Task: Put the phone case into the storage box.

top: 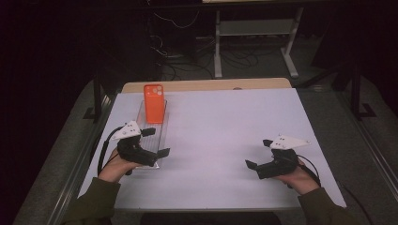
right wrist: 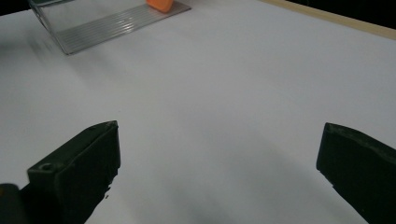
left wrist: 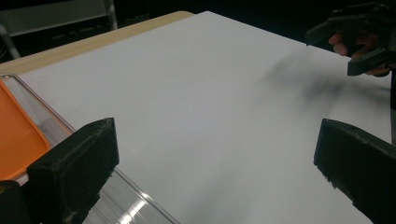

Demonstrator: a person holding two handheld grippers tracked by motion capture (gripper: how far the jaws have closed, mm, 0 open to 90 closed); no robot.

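Table (top: 220, 140): white top, wooden strip along the far edge.
Clear tray (top: 153, 123): long, transparent, ridged; lies lengthwise on the left part of the table.
Orange phone (top: 153, 103): back up, at the tray's far end, leaning on it.
Left gripper (top: 156, 143): over the tray's near end, jaws spread wide, holding nothing.
Right gripper (top: 257, 153): low over bare table at right, well apart from the tray, jaws wide open, empty.

I've got a white table (top: 225, 140) with a bare wood strip along the far edge; on its left lies a clear tray (top: 161, 136), an orange phone (top: 154, 103) on it
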